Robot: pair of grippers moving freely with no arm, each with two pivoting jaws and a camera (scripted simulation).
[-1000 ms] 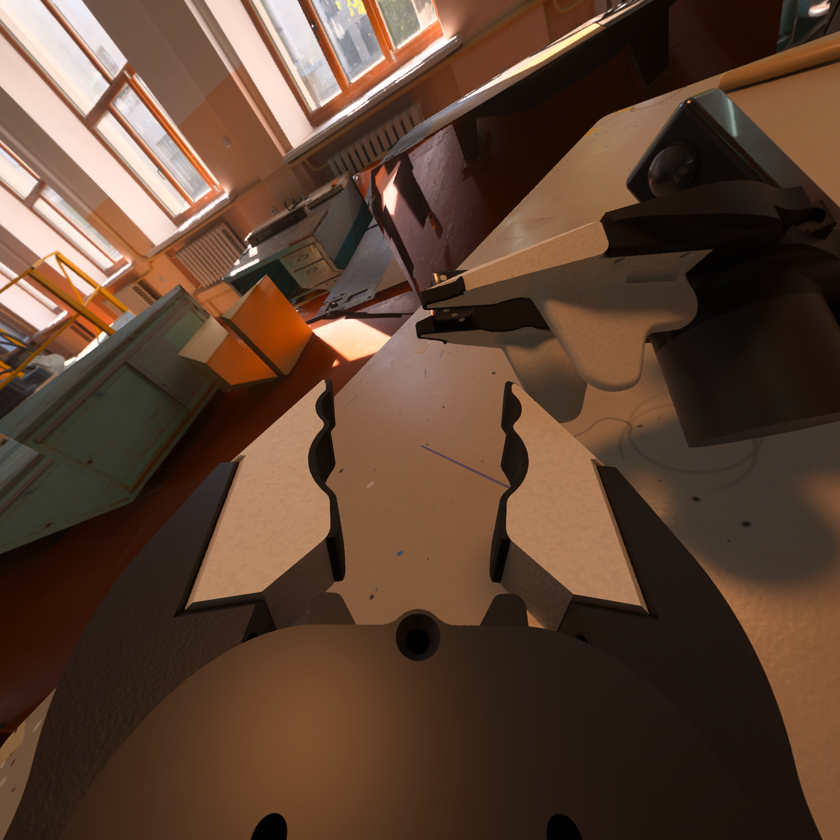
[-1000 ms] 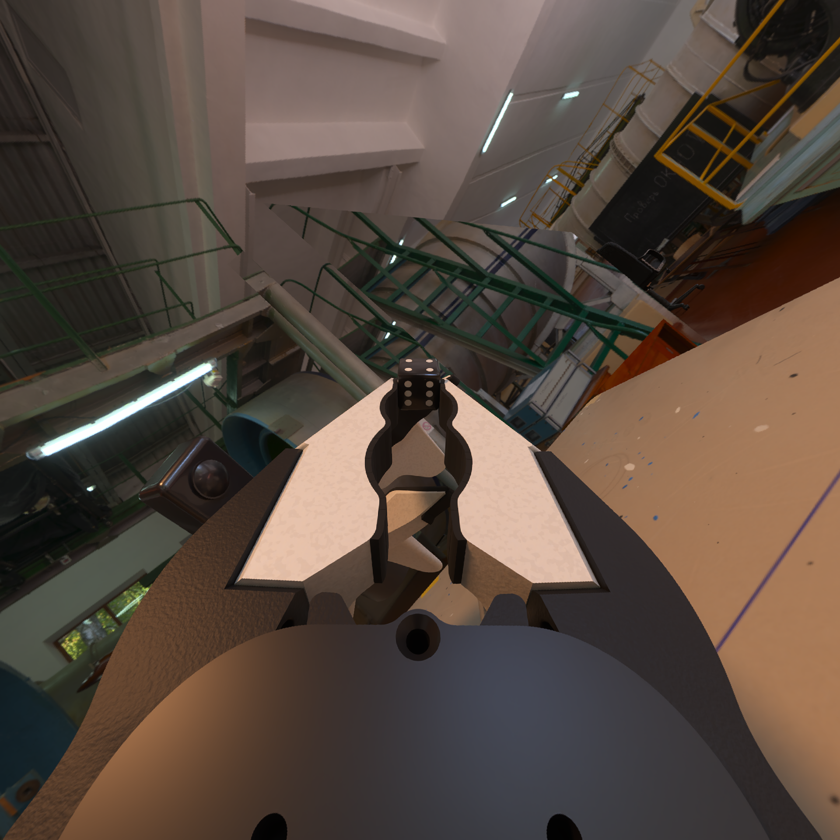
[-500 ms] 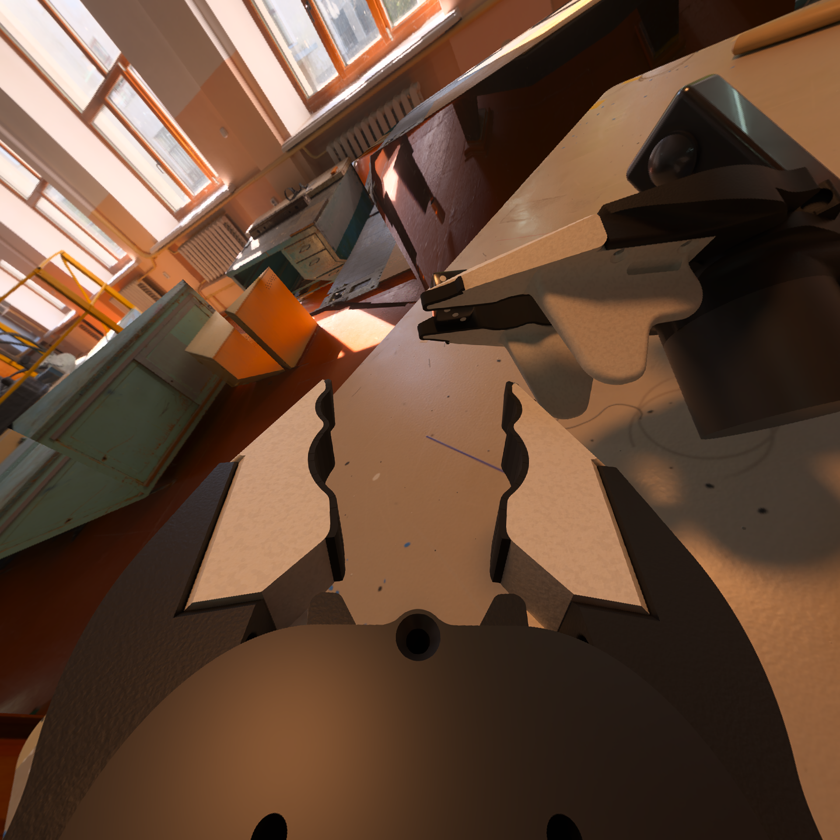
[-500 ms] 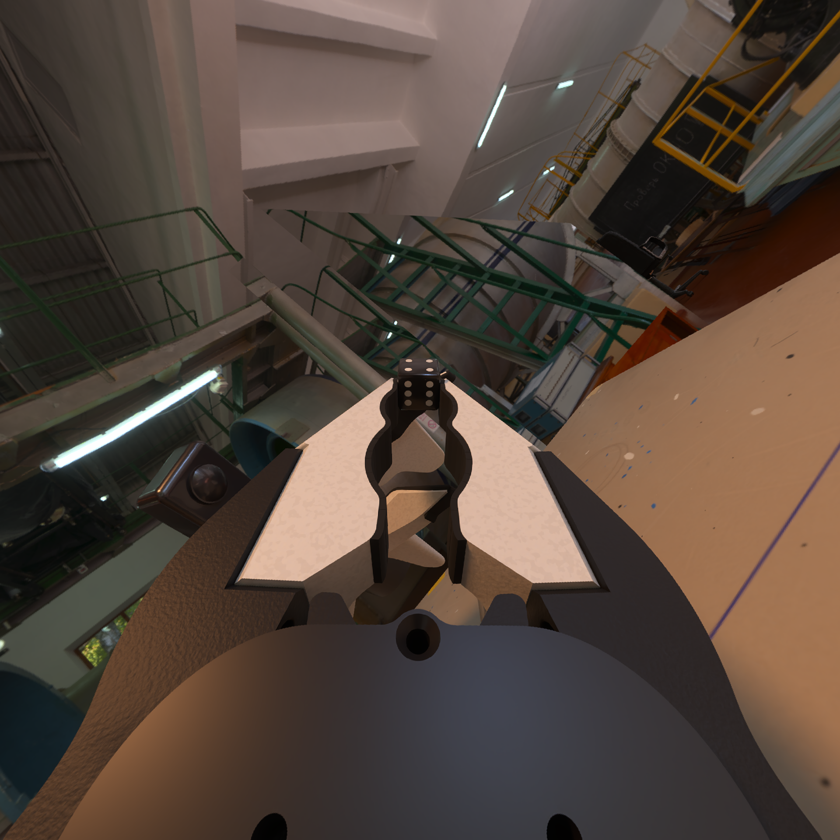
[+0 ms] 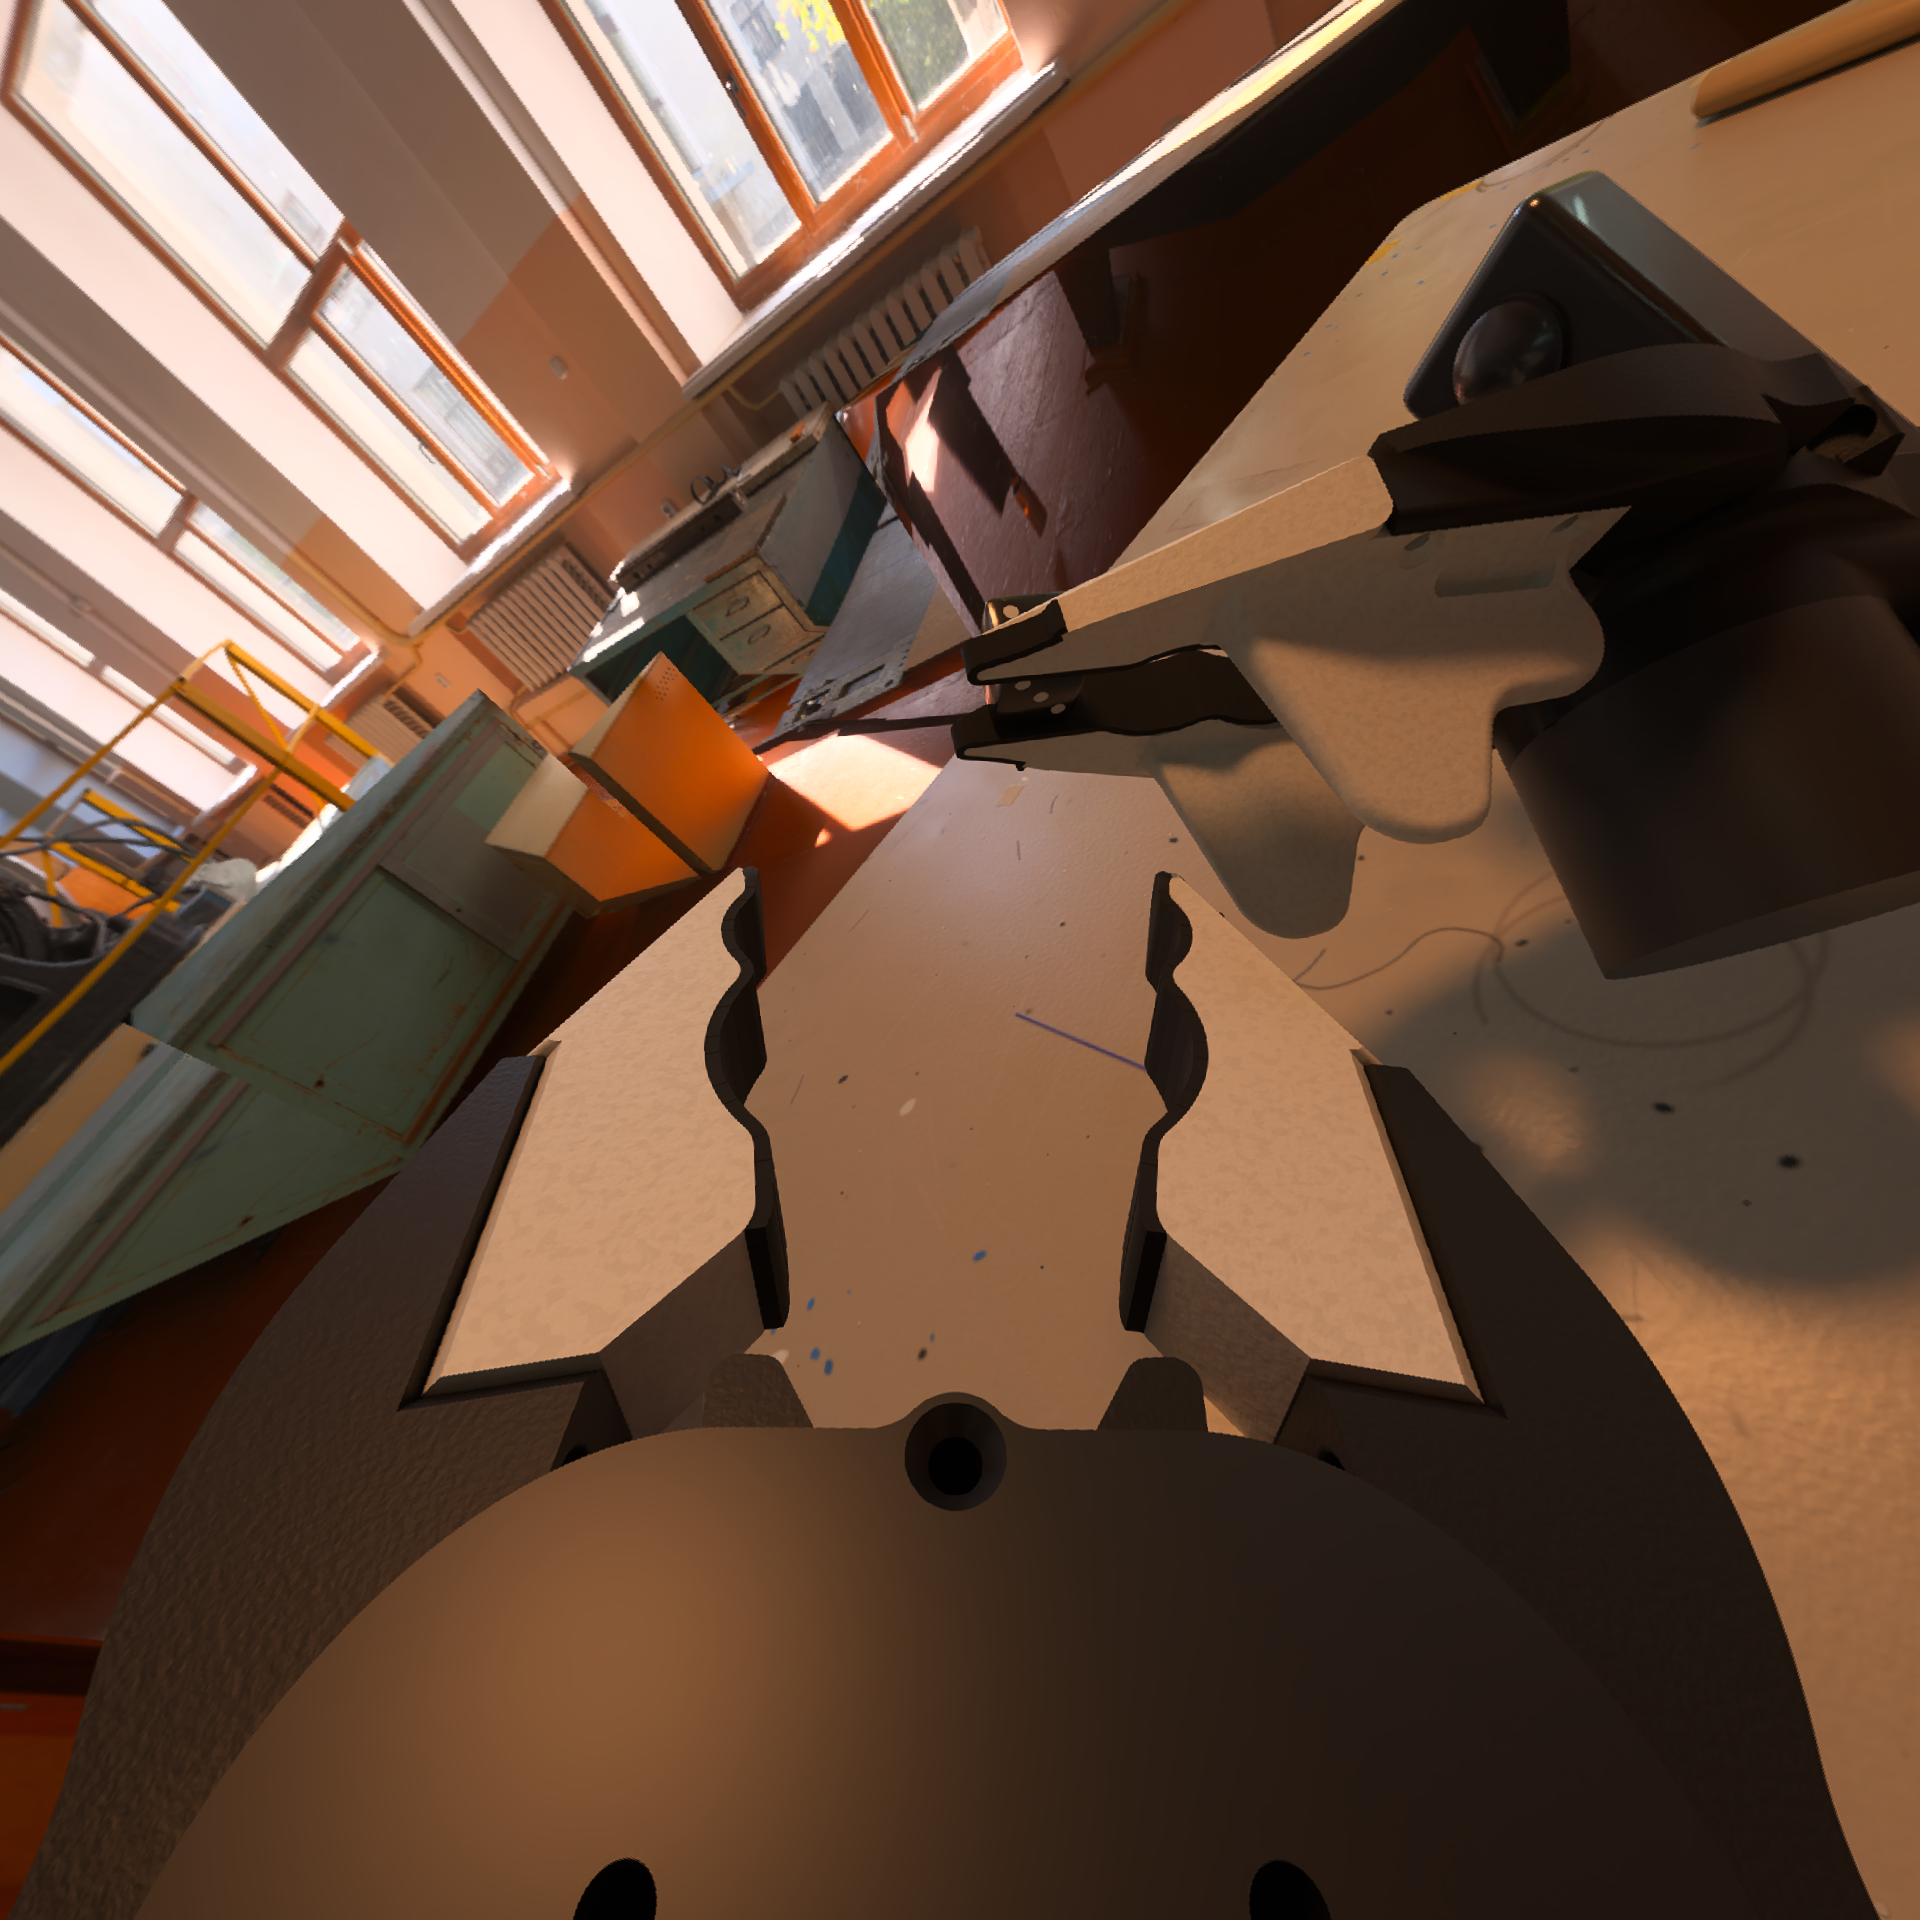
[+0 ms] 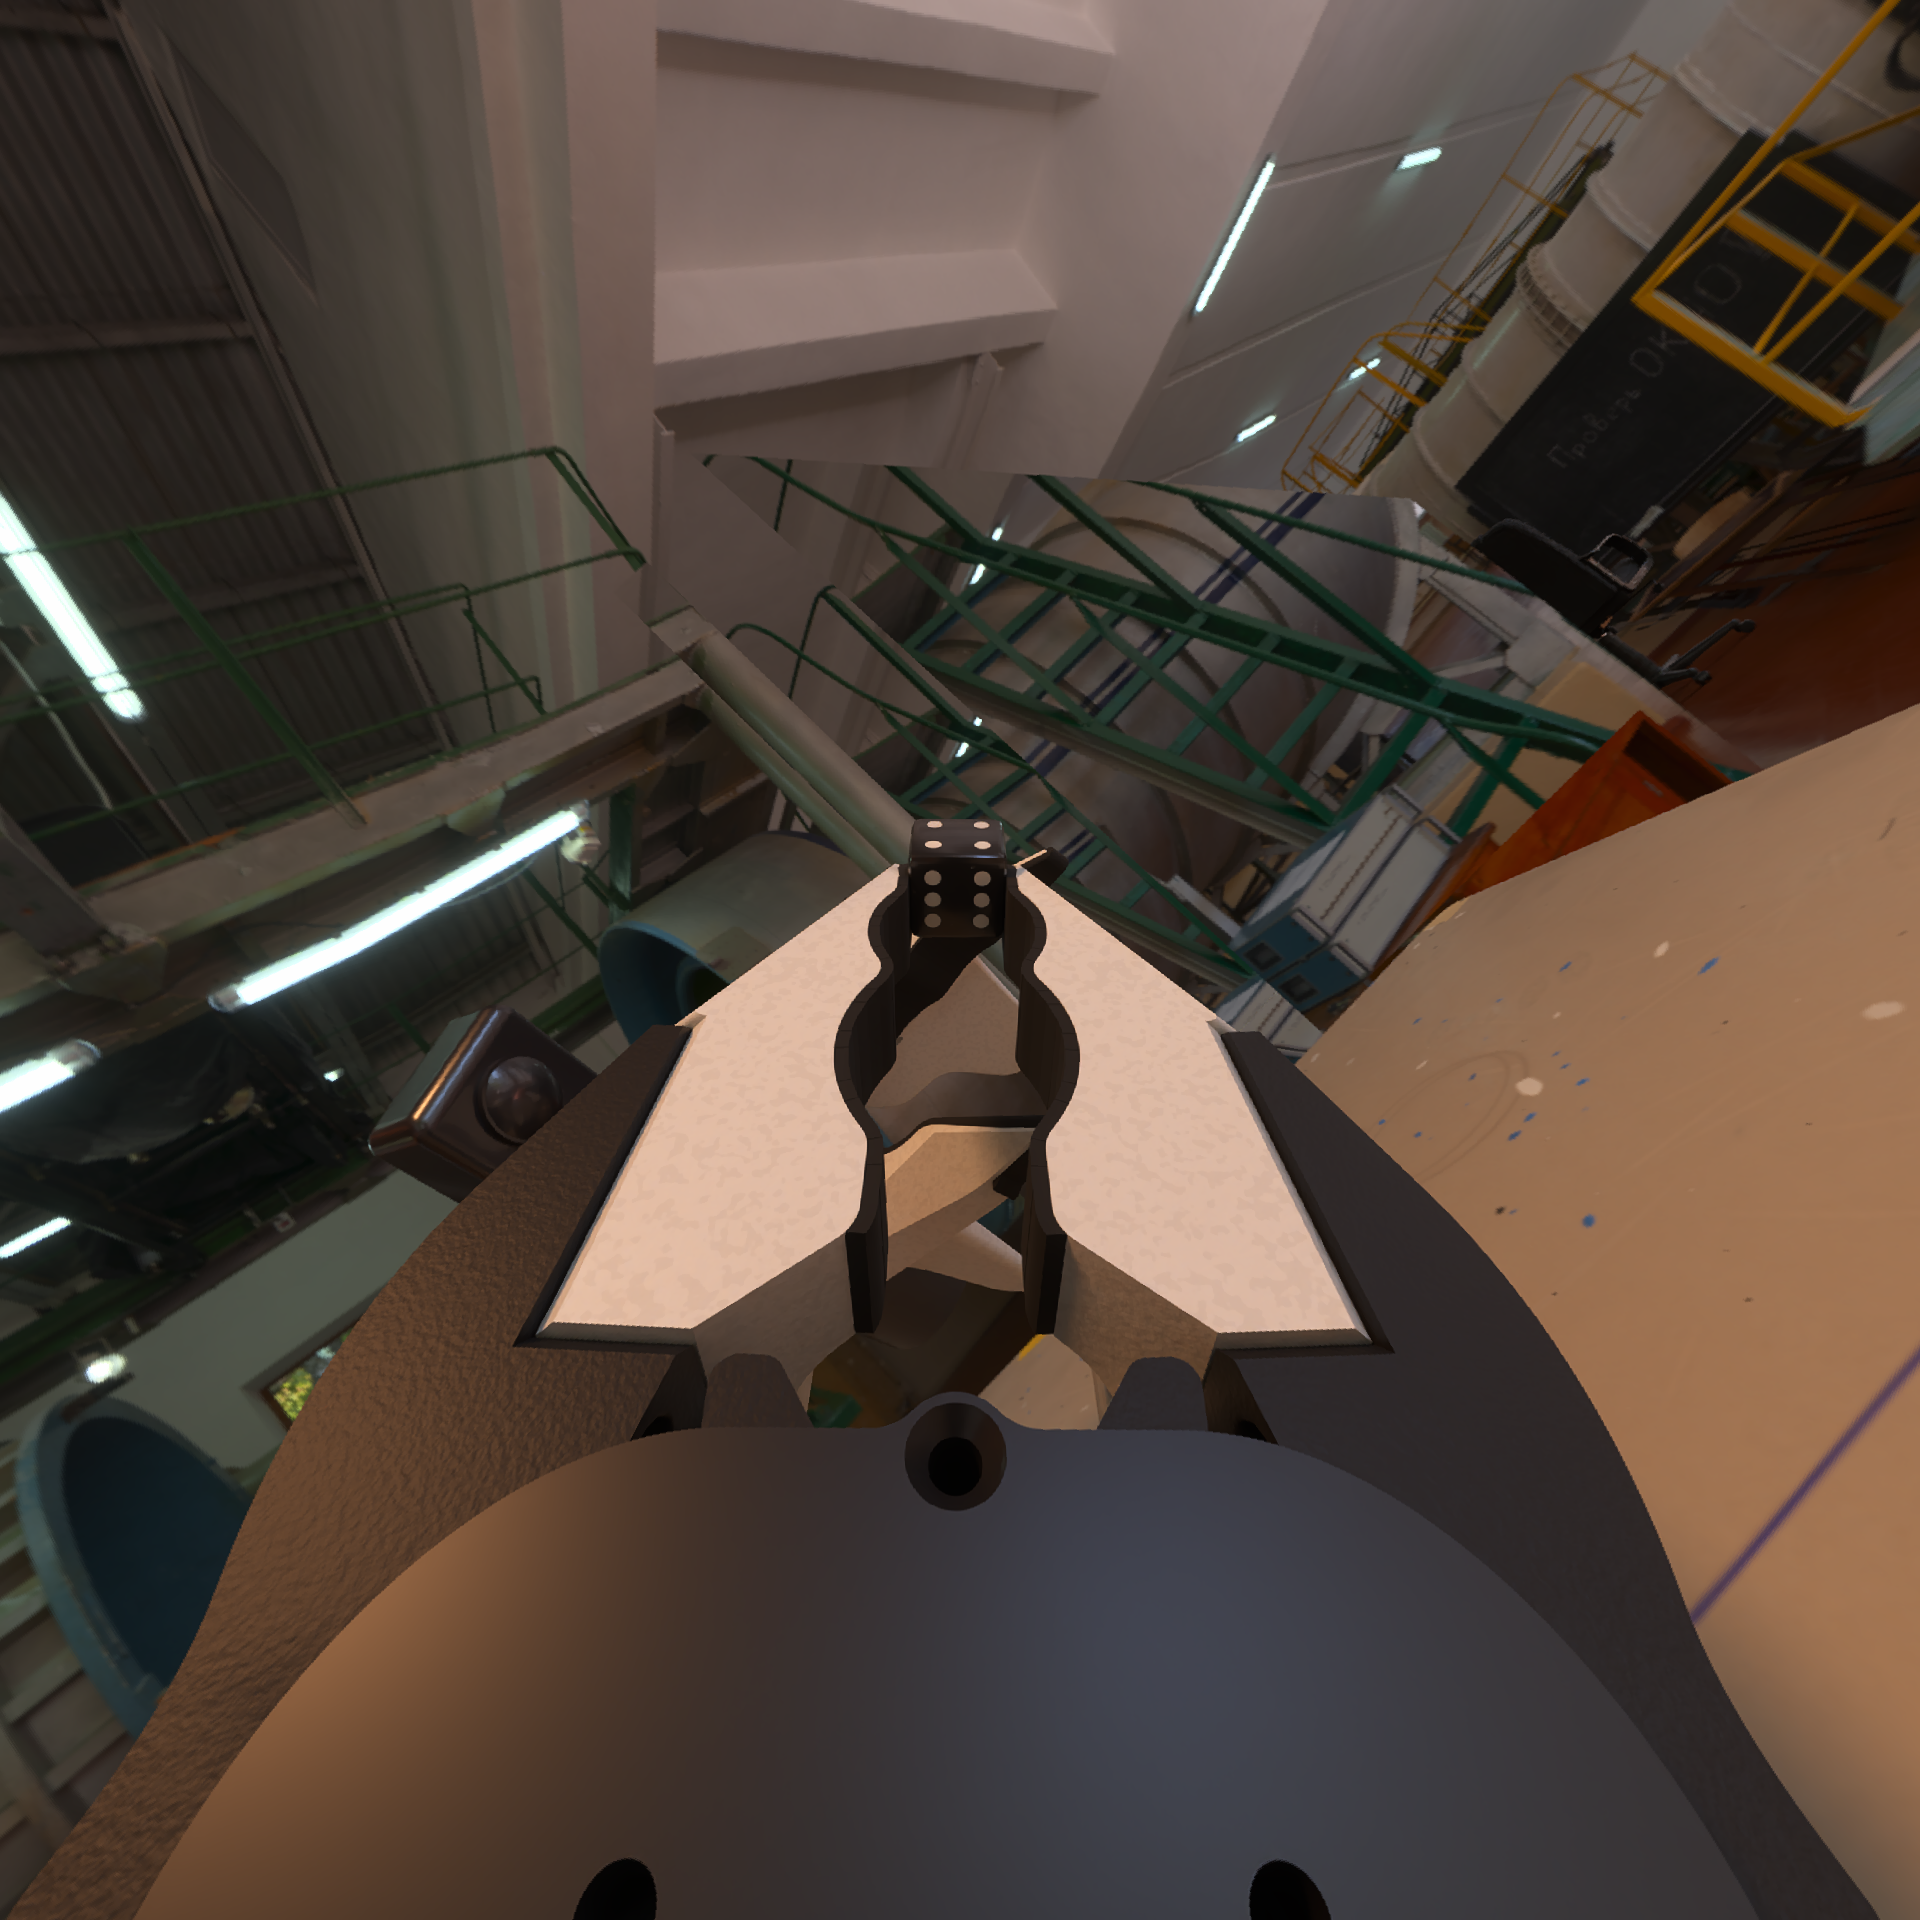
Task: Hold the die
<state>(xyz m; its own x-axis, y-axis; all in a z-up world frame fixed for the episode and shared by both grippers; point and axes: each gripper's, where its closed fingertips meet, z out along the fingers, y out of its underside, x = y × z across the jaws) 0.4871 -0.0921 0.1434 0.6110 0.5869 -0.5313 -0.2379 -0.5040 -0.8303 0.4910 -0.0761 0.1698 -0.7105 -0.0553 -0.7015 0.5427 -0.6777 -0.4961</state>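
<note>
A small black die with white pips (image 6: 956, 883) is pinched between the tips of my right gripper (image 6: 956, 896), which is shut on it and holds it off the table. In the left wrist view the right gripper (image 5: 982, 675) lies sideways at the upper right, with the die (image 5: 1029, 694) just showing at its tips. My left gripper (image 5: 954, 894) is open and empty over the tan table (image 5: 935, 1143), its tips a short way below the die. The left gripper's fingers (image 6: 935, 1143) show behind the right gripper's jaws.
The tan table (image 6: 1610, 1143) has paint specks and a thin blue line (image 5: 1081, 1039). Its far edge drops to a red floor with green cabinets (image 5: 312, 987) and an orange box (image 5: 665, 790). A wooden roll (image 5: 1808, 62) lies at the top right.
Almost nothing. The right gripper stays shut on the die and the left stays open. Both views have drifted only slightly.
</note>
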